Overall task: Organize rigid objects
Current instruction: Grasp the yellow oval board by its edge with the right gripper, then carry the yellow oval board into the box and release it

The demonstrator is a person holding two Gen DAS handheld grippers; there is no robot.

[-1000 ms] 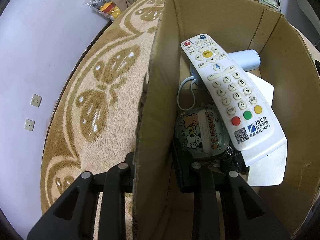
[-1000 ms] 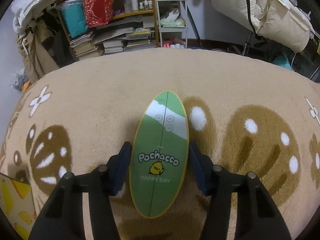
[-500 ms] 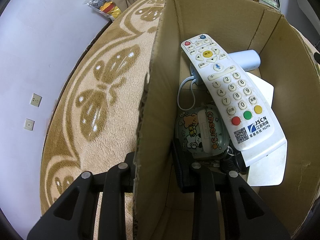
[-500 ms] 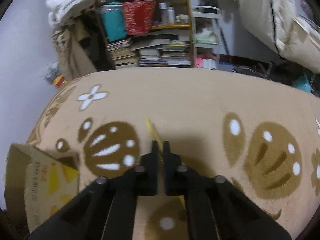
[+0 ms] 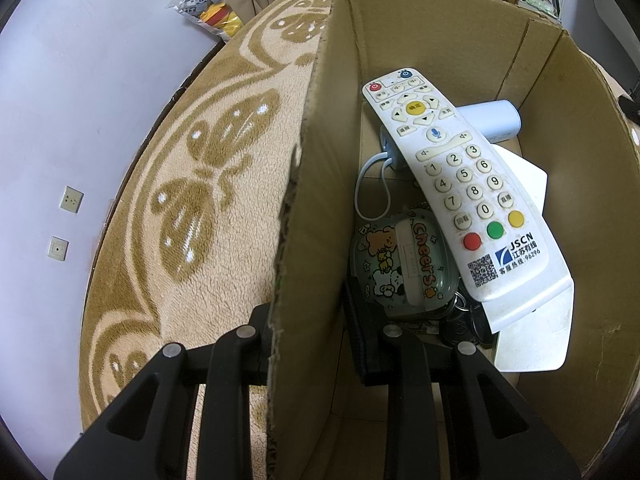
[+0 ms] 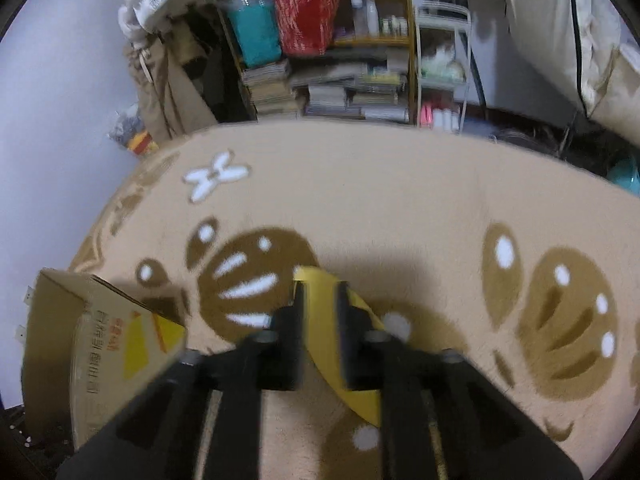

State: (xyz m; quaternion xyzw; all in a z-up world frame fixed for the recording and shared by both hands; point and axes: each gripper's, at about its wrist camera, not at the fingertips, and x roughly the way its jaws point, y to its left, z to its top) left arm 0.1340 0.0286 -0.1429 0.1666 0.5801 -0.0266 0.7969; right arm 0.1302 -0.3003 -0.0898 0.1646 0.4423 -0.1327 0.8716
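Gripping the near wall of a cardboard box (image 5: 316, 216), the left tongs (image 5: 308, 344) were pressed together on the cardboard, one finger outside over the carpet (image 5: 208, 184) and one inside the box. Just past the inner finger lay a clear case (image 5: 404, 264) with cartoon stickers, some keys (image 5: 464, 320) beside it, and a white remote (image 5: 464, 184) propped across the pile, its long axis running from the near right up toward the far left wall, buttons facing up. Behind the remote sat a pale blue cylinder (image 5: 496, 118) with a white cord.

In the right wrist view, which was blurred, the right tongs (image 6: 320, 316) held a thin yellow board (image 6: 332, 332) edge-on between the fingers. Their jaws were opening, though both pads still looked to touch the board. Its long axis ran from near right to far left, the far tip tilting up and left toward the same box (image 6: 96, 344) at the lower left, well apart from it. The board looked light, stiff and smooth, so it could slip or swivel in a loose pinch; holding it across the flat faces near the middle seemed the safest place. Beyond the carpet stood cluttered shelves (image 6: 332, 60).
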